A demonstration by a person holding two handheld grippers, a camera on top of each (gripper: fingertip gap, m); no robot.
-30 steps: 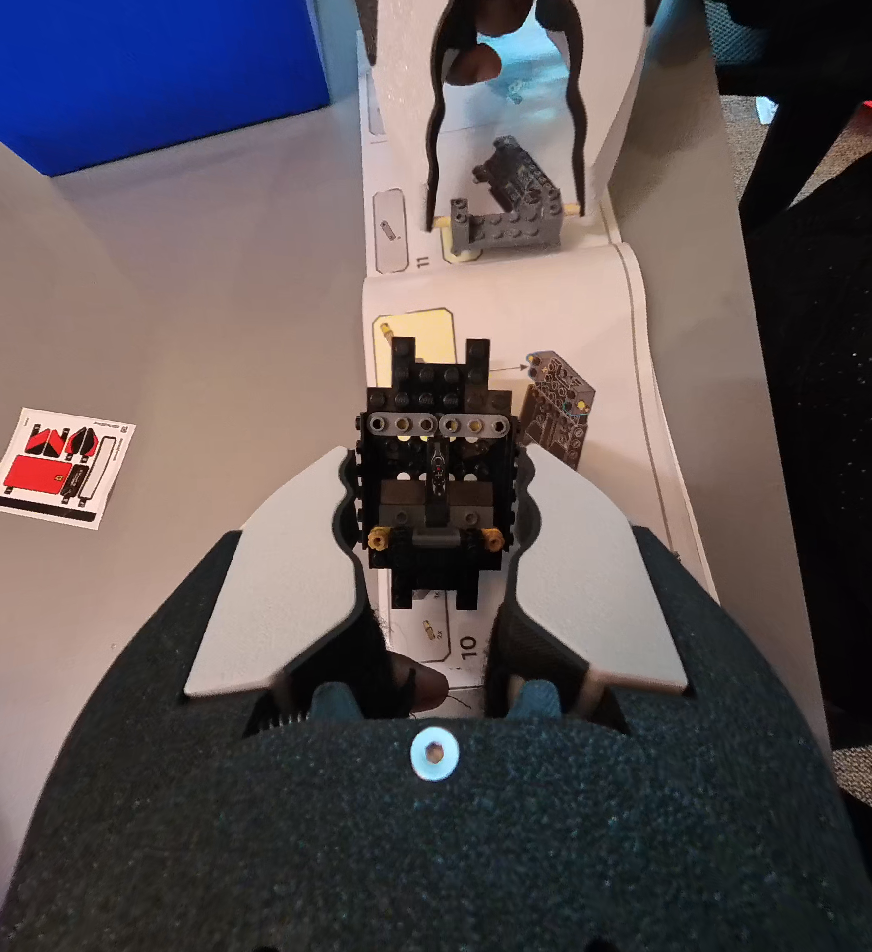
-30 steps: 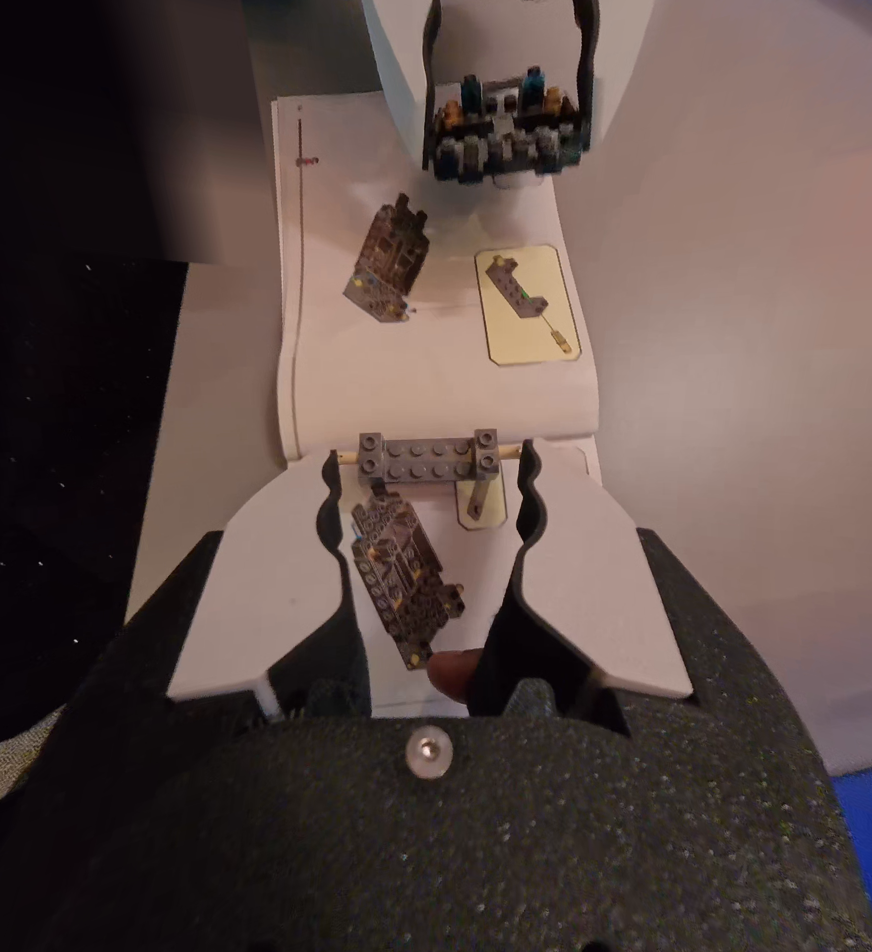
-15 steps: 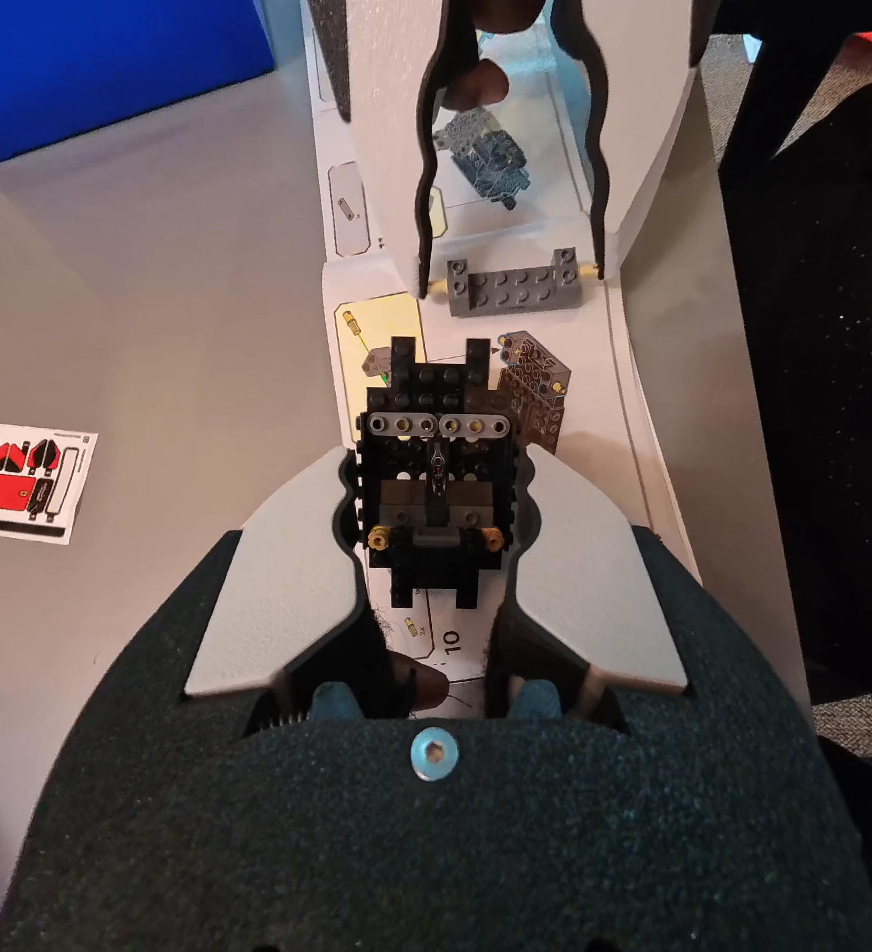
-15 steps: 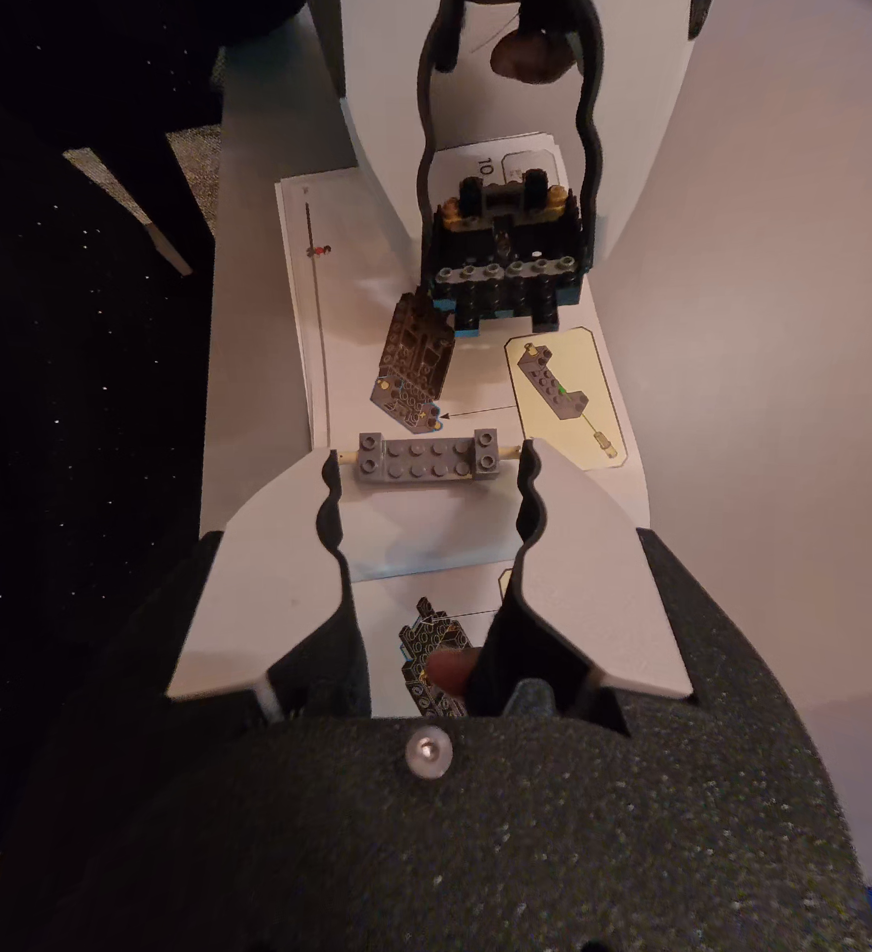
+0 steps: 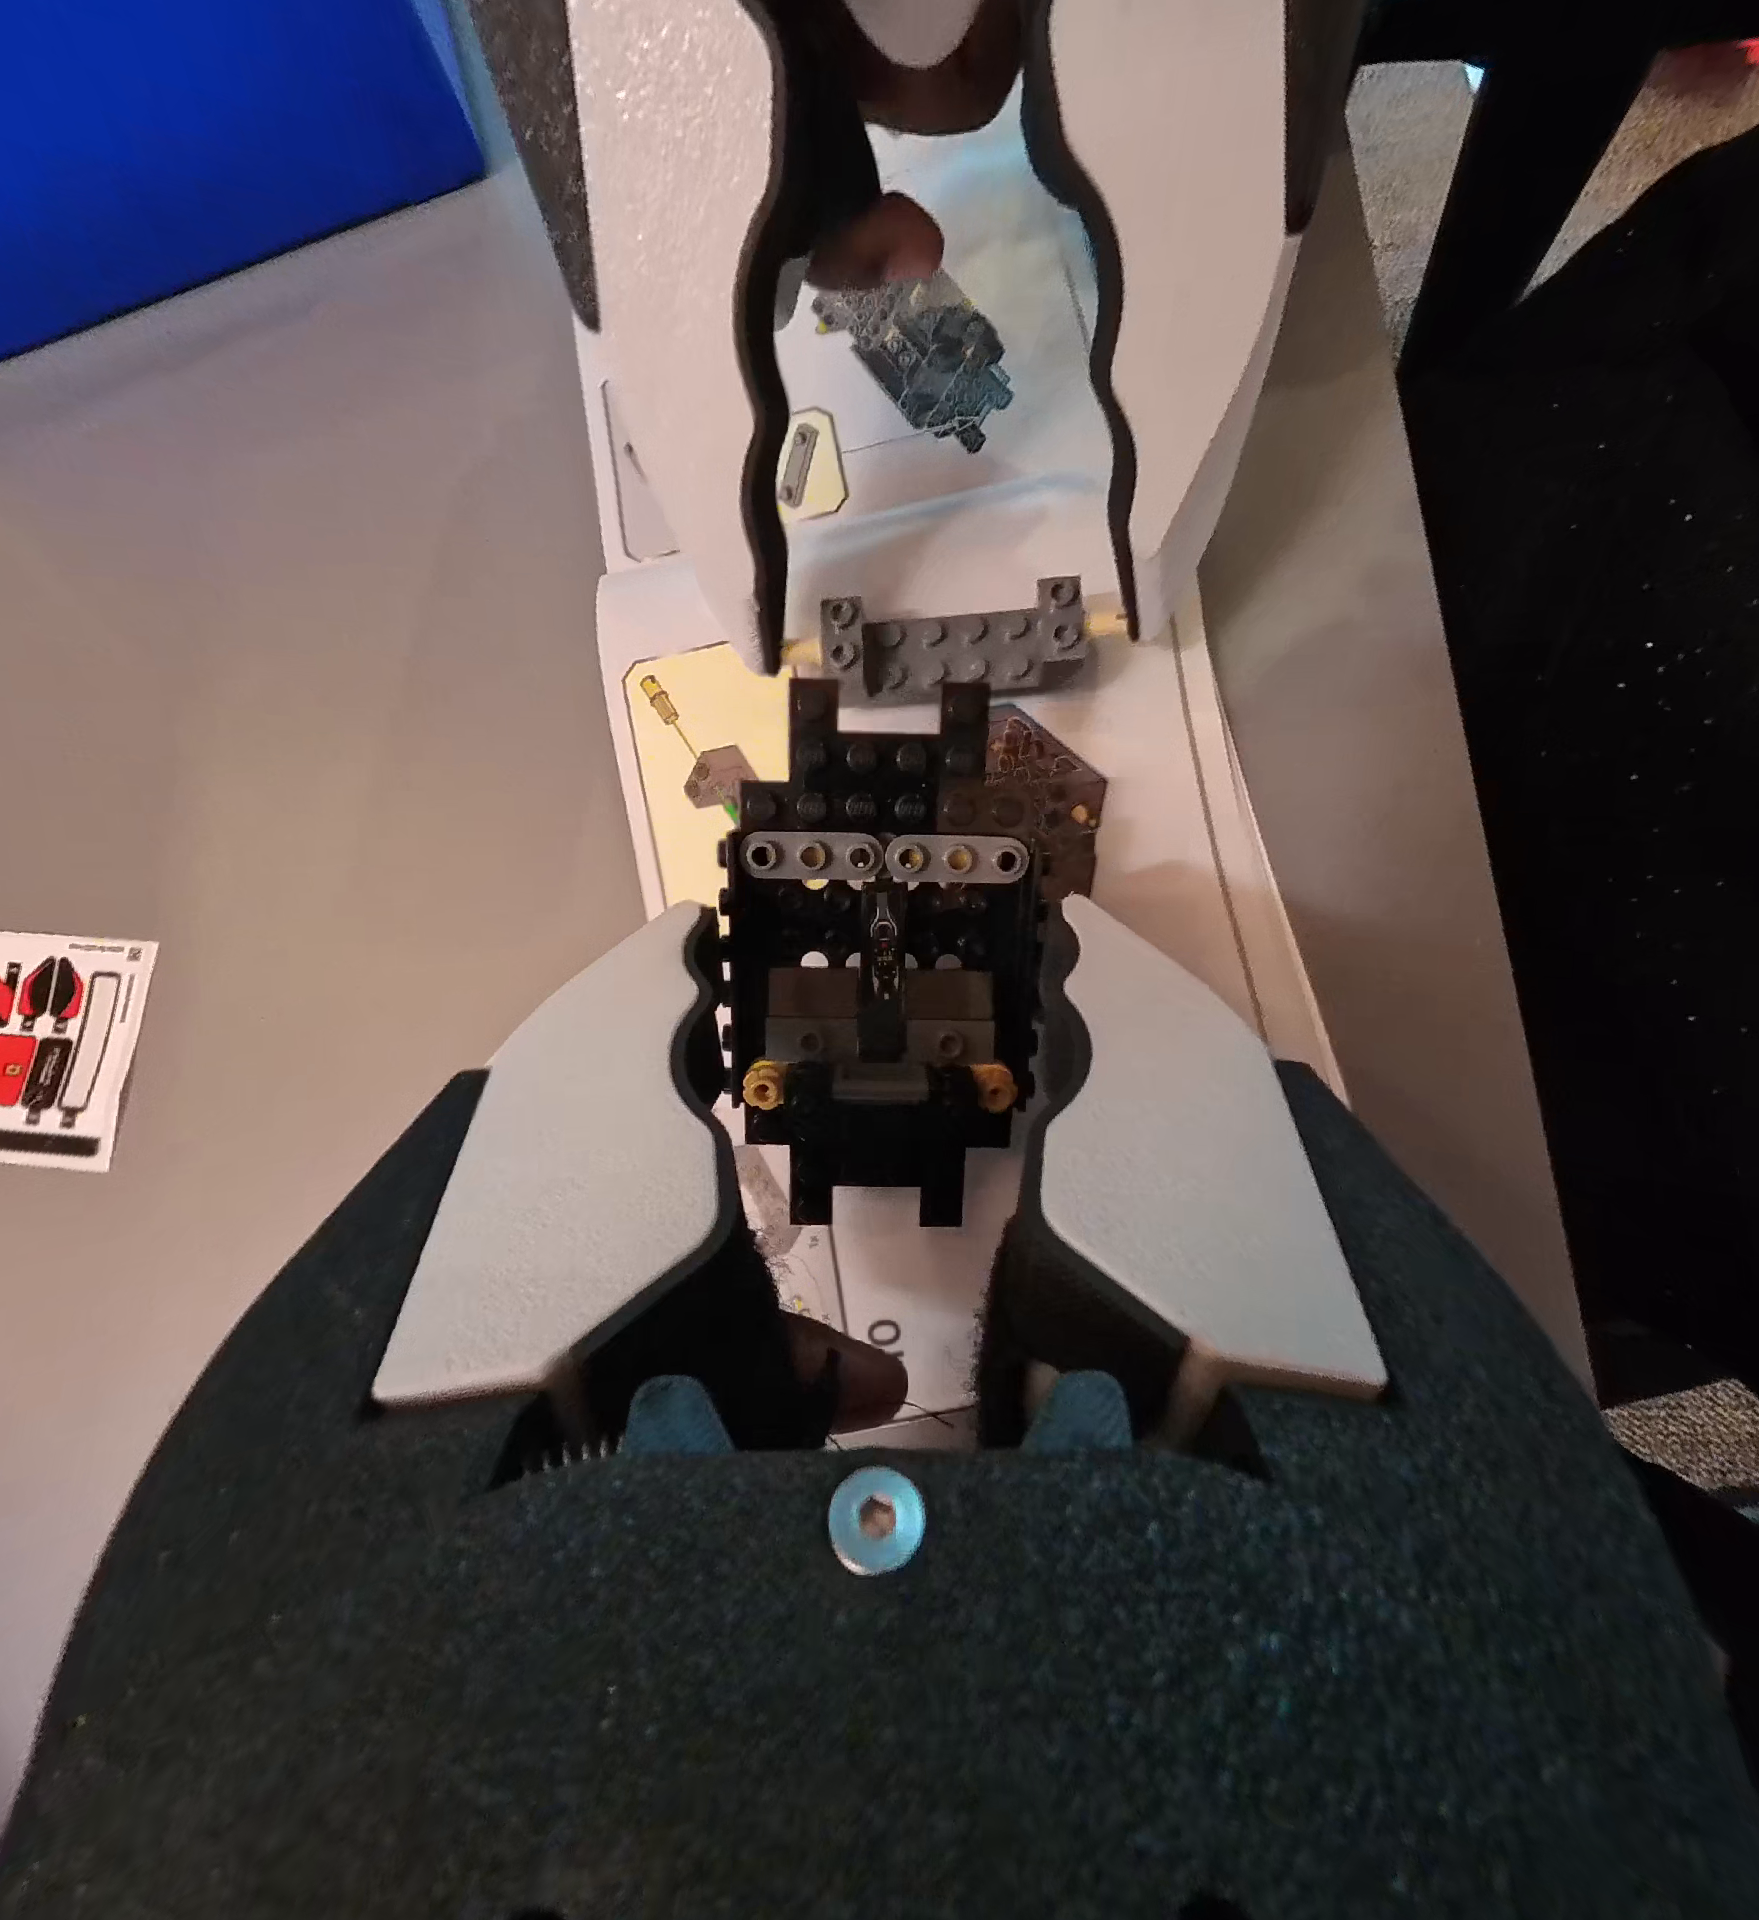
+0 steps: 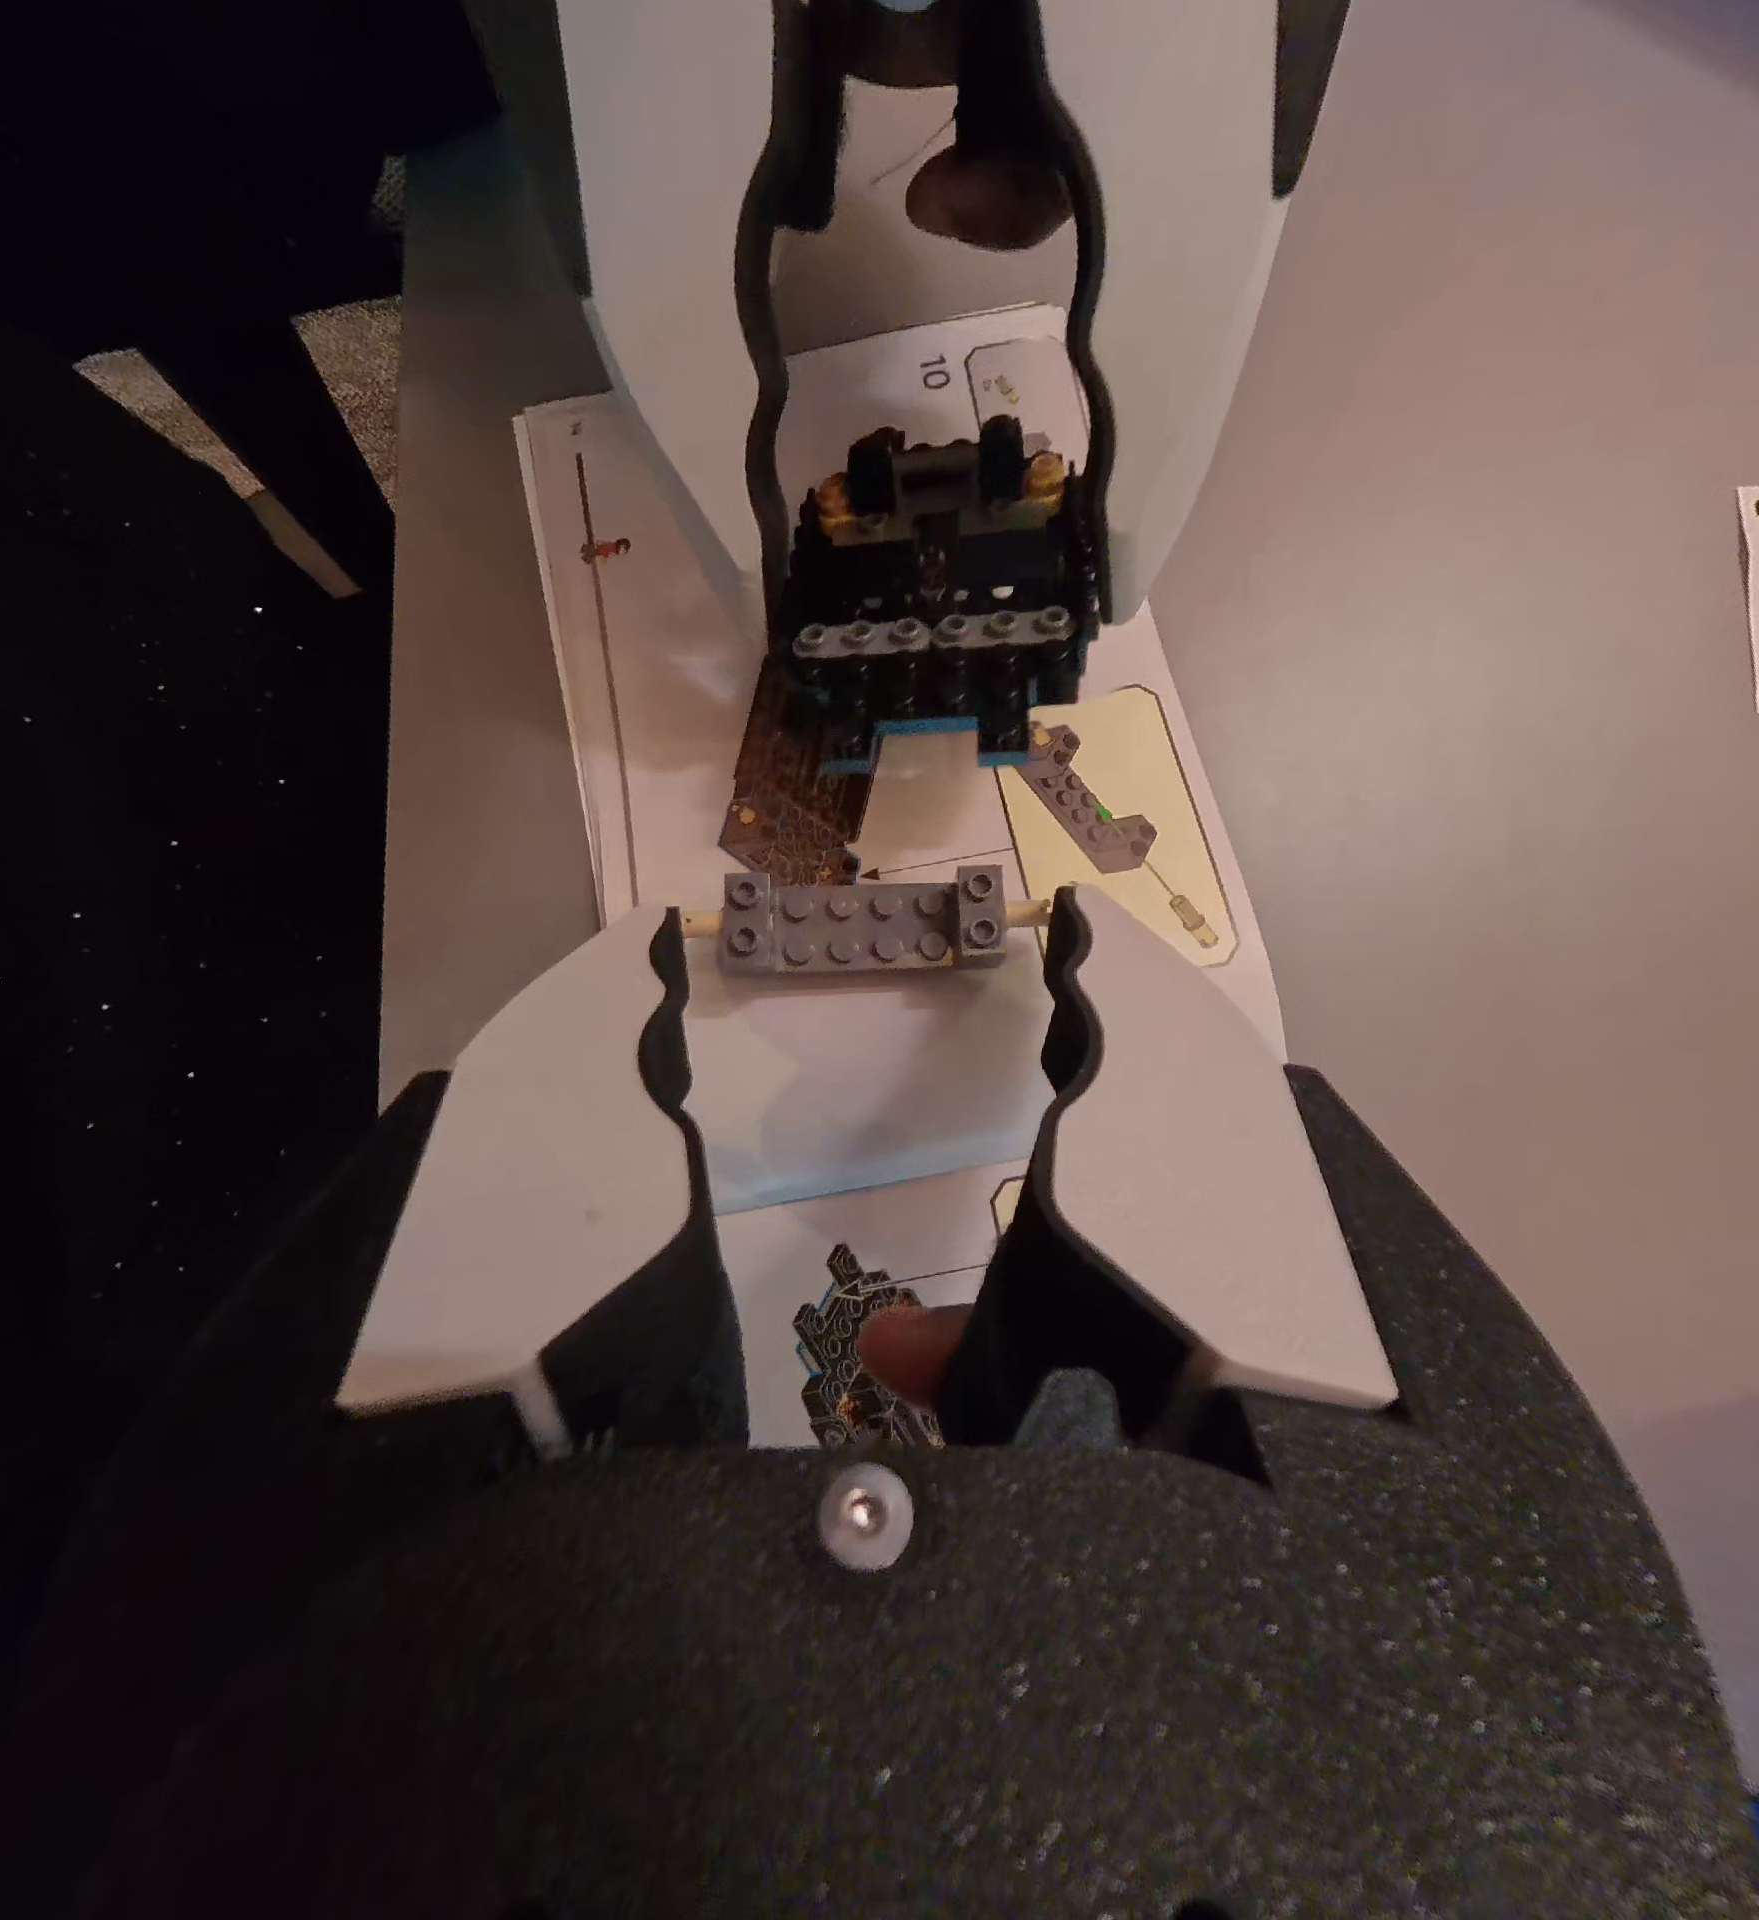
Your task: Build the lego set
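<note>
Left wrist view: left gripper (image 5: 880,1023) clamps black assembly (image 5: 880,997) over instruction booklet (image 5: 1207,831), right gripper (image 6: 867,920) pinches grey piece (image 6: 862,922) by end pins, long axis crosswise, just fwd of assembly's notched end, nearly touching.

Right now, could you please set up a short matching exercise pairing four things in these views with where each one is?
Things:
1. black lego assembly
2. grey lego brick
3. sticker sheet
4. instruction booklet

Places:
A. flat on the table, away from the claws
B. open beneath both claws
C. in the left claw
D. in the right claw, by its axle ends

Pairs: 1-C, 2-D, 3-A, 4-B
</note>
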